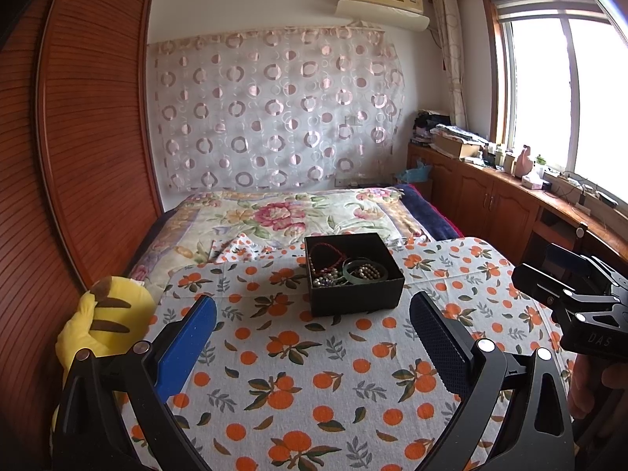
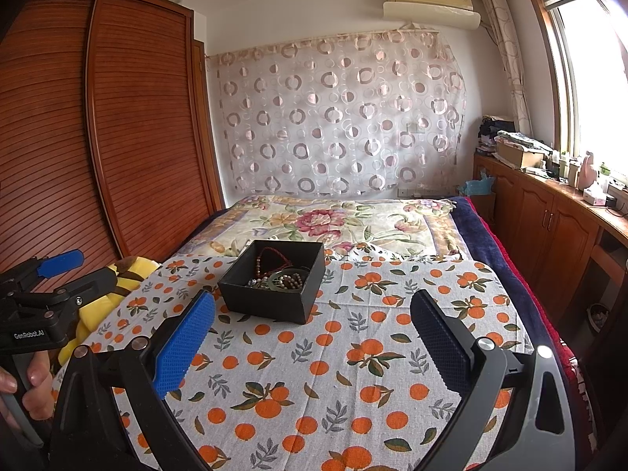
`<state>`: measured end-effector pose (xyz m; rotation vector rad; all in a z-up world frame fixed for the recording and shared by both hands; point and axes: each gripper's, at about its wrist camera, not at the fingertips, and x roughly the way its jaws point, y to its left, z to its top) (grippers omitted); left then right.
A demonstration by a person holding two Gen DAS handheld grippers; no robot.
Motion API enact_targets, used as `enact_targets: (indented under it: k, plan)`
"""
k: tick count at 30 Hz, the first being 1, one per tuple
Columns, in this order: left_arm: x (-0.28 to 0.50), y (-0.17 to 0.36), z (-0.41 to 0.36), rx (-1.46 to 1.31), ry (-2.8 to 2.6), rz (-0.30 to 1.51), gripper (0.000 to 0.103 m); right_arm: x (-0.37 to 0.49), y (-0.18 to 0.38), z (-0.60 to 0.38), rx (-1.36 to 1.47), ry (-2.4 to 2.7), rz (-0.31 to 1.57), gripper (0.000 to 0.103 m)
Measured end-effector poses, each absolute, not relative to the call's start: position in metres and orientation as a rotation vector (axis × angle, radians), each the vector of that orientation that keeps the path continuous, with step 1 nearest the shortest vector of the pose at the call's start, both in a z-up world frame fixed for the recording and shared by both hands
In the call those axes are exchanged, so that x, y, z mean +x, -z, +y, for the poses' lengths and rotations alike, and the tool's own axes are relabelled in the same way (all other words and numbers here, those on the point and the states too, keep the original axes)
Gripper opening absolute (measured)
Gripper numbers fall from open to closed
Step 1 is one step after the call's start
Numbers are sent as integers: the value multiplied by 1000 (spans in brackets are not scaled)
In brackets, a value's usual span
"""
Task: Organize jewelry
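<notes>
A black open box (image 1: 355, 298) sits on the orange-print cloth (image 1: 314, 373). Inside lie a red cord bracelet (image 1: 327, 255), a green bangle (image 1: 365, 272) and dark and pearly bead strands (image 1: 325, 278). My left gripper (image 1: 314, 314) is open just short of the box, nothing between its fingers. In the right wrist view the same box (image 2: 271, 298) stands ahead and left of my right gripper (image 2: 312, 312), which is open and empty. The right gripper's body (image 1: 577, 306) shows at the left view's right edge, and the left gripper's body (image 2: 43, 290) shows at the right view's left edge, held by a hand (image 2: 33, 384).
A yellow plush toy (image 1: 102, 322) lies off the cloth's left edge by the wooden wardrobe (image 1: 78, 137). A floral bedspread (image 1: 282, 216) stretches beyond the box. Wooden cabinets (image 1: 490, 196) with clutter run along the right under the window (image 1: 569, 90).
</notes>
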<state>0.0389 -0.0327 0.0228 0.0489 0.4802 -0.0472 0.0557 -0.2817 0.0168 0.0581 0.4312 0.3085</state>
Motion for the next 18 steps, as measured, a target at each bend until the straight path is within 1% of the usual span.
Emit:
enact_targets:
  k: [18]
  plan:
    - [37,-25,-34,48,47,479,95,56,-18,-282,58,-308,432,100]
